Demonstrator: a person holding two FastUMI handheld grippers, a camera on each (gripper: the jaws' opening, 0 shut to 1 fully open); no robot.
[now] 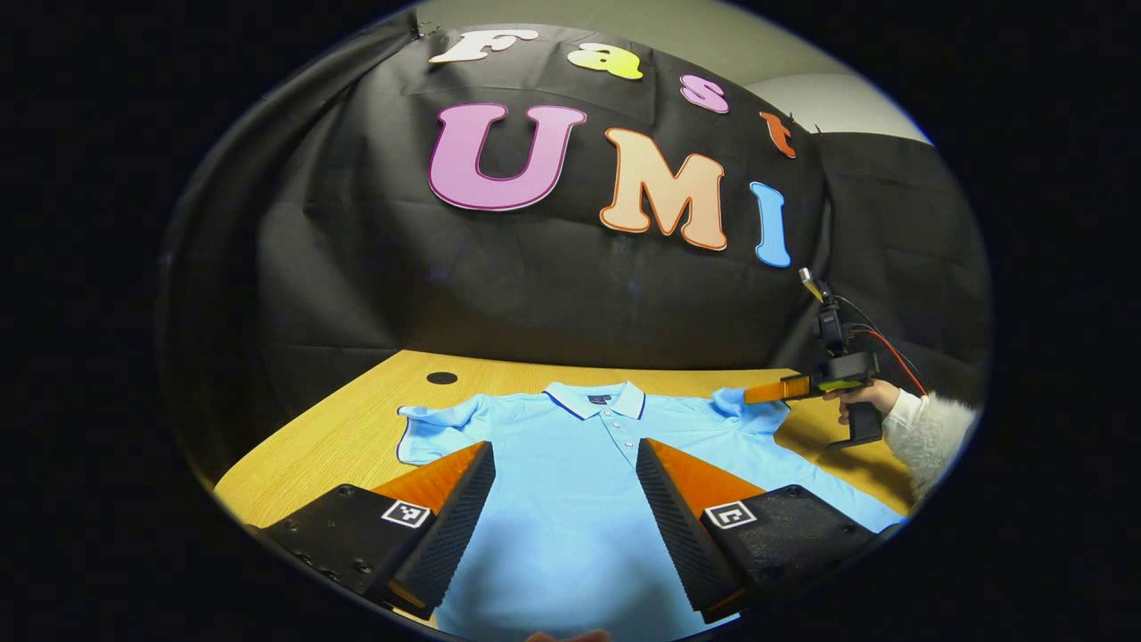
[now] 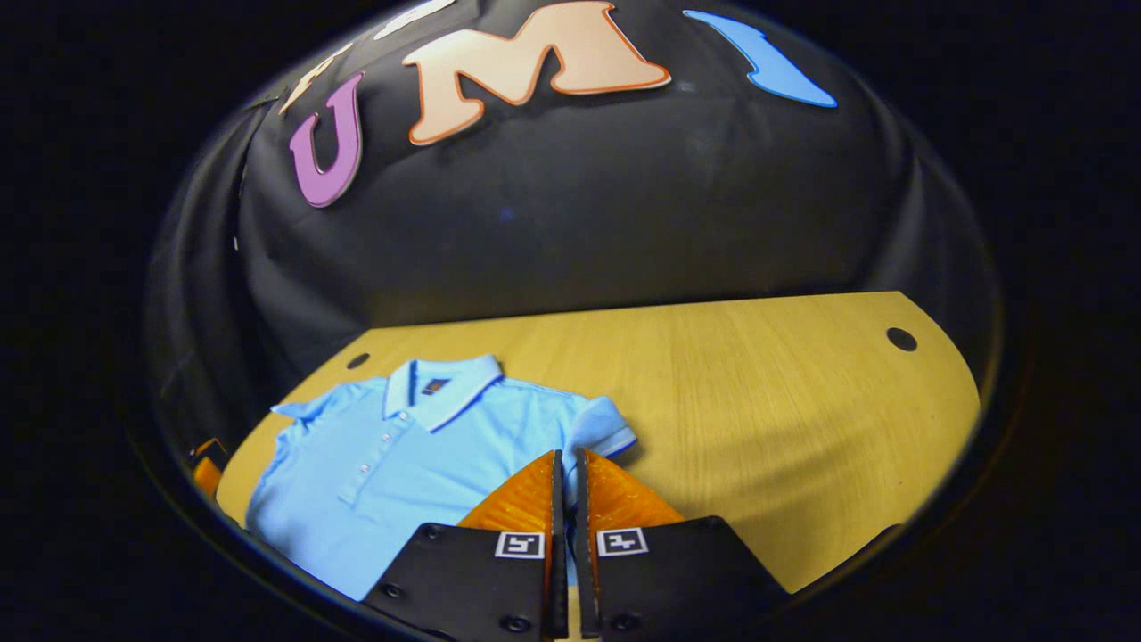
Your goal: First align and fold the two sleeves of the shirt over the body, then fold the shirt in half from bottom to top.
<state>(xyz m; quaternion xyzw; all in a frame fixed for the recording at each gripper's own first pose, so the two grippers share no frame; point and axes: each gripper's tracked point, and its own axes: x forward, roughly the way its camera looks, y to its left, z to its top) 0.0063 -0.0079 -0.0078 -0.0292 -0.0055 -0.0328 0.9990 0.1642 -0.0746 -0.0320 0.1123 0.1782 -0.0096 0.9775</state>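
A light oak-grain wooden table with round dark cable holes in its top stands against the booth's creased black cloth wall, above which a strip of pale painted room wall shows. A sky-blue short-sleeved polo shirt with a dark-edged collar and a buttoned placket lies flat and face up on the table, collar toward the cloth wall, both sleeves spread out to the sides. In the left gripper view the left gripper hangs above the shirt's body with its jaws spread wide and nothing between them; the shirt's chest and collar lie at twelve o'clock from its tips. In the same view, at about three o'clock, the right gripper is held by a hand in a fluffy white sleeve, its tips at the edge of the shirt's sleeve on that side. In the right gripper view the right gripper's fingers are drawn together with a thin slit between them, right over that sleeve's lower part; I cannot tell whether cloth is pinched in them. From these tips the collar lies at about ten o'clock, and bare table stretches from twelve to three o'clock.
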